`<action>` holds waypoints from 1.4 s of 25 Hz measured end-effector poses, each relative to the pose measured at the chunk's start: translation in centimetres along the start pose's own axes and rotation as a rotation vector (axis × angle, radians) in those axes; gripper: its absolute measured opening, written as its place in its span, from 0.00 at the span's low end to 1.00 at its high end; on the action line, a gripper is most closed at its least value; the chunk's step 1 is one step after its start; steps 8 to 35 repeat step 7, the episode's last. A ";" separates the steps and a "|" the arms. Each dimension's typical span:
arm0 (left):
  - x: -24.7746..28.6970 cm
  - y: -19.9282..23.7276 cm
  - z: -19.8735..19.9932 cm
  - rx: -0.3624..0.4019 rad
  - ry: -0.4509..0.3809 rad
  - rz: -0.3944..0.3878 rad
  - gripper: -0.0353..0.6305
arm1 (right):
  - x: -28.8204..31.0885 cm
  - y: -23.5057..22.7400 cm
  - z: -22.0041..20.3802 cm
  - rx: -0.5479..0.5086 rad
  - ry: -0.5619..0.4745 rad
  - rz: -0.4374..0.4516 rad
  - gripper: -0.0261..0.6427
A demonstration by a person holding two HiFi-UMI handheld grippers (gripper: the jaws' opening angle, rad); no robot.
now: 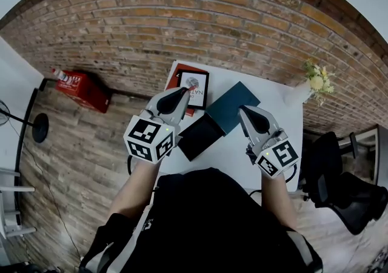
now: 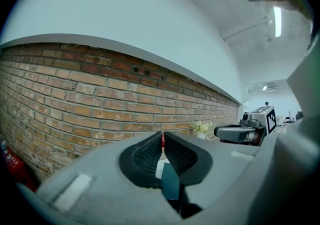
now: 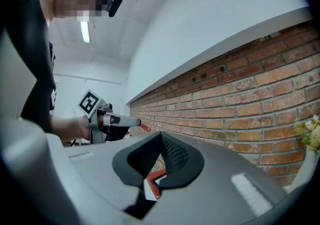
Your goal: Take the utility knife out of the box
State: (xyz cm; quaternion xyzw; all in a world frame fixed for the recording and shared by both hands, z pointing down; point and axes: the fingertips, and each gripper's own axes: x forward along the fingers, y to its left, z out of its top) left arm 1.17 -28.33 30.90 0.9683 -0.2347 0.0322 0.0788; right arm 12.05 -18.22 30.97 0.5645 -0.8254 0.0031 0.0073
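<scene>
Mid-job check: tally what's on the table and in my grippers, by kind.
Box parts: 2 (teal lid, black base)
Utility knife: 1, in the left gripper
Book pile: 1
Flower vase: 1
Total: 5

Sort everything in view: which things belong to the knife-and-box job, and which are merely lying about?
Job: utility knife, left gripper holding it, black box, teal lid.
Lying about: red-edged book, flowers, red case on floor, chair.

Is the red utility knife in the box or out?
Out: the left tongs pinch the red utility knife clear of the dark box.
</scene>
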 end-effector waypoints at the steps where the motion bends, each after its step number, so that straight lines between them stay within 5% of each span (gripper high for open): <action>1: -0.1 0.1 -0.1 -0.002 0.001 0.002 0.08 | 0.0 0.0 -0.2 0.006 0.001 -0.001 0.04; 35: 0.0 0.2 -0.1 -0.009 0.004 -0.006 0.08 | 0.0 -0.4 -0.2 0.031 -0.007 -0.010 0.04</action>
